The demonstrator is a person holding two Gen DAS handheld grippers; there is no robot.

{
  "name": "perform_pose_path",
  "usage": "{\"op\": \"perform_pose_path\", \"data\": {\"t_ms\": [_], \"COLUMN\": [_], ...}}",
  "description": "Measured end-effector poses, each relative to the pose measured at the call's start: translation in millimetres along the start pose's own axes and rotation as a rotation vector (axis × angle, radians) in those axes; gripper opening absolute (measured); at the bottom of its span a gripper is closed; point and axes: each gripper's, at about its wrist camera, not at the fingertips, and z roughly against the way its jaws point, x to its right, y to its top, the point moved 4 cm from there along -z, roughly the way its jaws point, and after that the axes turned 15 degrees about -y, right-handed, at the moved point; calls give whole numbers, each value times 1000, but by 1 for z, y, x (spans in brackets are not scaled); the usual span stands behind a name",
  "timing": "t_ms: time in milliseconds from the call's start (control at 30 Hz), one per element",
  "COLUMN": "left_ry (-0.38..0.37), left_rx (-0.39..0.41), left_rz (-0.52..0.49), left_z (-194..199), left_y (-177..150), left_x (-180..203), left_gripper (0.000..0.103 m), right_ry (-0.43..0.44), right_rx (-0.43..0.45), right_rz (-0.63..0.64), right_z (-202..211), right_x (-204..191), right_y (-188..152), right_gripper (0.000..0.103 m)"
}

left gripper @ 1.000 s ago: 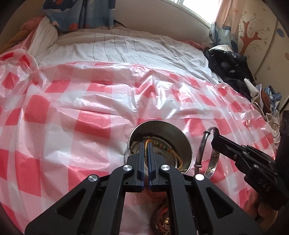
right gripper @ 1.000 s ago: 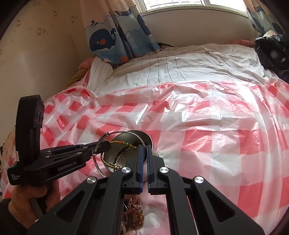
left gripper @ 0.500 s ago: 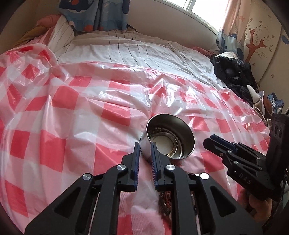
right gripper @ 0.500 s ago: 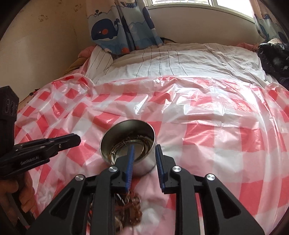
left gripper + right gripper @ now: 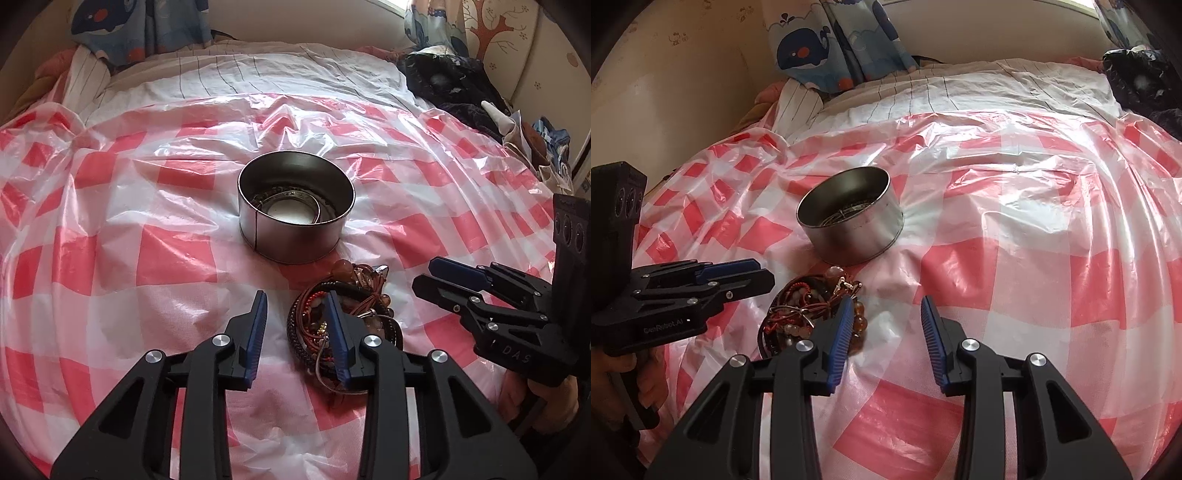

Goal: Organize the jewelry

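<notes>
A: Why are both your claws empty?

B: Your left gripper (image 5: pixel 297 334) and right gripper (image 5: pixel 884 338) are spread wide, flanking the tangled bracelet pile (image 5: pixel 341 317) at lower centre; a bangle lies in the metal tin (image 5: pixel 295 214) mid-frame, probably where you'll put the next piece

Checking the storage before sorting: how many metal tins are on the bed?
1: the metal tin stands upright on the checkered plastic sheet, just beyond the jewelry pile.
</notes>
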Motion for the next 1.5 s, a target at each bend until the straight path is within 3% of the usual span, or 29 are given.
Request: {"op": "perform_pose_path", "data": {"t_ms": [100,200,367,500,567,600,633,800,1000,1200,1267,1333,1400,1500], "left_ry": [-9,-24,-21,4,9,10,10,-2,-15,-11,-24,-55,-106,-103], "left_rx": [-15,-44,-112,-133,-134,-134,-134,-142,-128,-146,-153,-128,-90,-39], "left_rz": [-50,-124,-219,-252,-249,-250,-251,-258,-243,-274,-267,-243,-201,-139], "left_z": [4,5,-7,-8,-7,-8,-8,-10,-16,-25,-24,-17,-6,9], "left_y": [0,-2,-12,-16,-16,-16,-16,-18,-17,-18,-18,-14,-7,2], "left_x": [8,19,32,33,31,31,31,32,33,39,39,38,35,19], "left_gripper": [34,44,44,44,44,44,44,44,44,8,5,5,5,5], "right_ry": [2,9,49,86,96,113,108,71,-6,-45,-67,-103,-116,-108], "right_rx": [-13,-7,13,-28,-68,-66,-52,30,56,-59,-67,-35,2,-7], "right_rz": [-4,-6,-10,-12,-7,-9,-12,-19,-63,-90,-75,-45,-30,-25], "right_z": [-4,-4,-7,-27,-37,-37,-34,-9,18,6,7,11,15,12], "right_x": [0,0,-10,-23,-26,-26,-25,-18,13,31,28,24,22,22], "right_y": [-2,-2,6,14,13,12,13,18,13,-17,-22,-22,-20,-21], "right_gripper": [41,43,45,45,40,21,14,14,14,15,27,54,59,64]}}
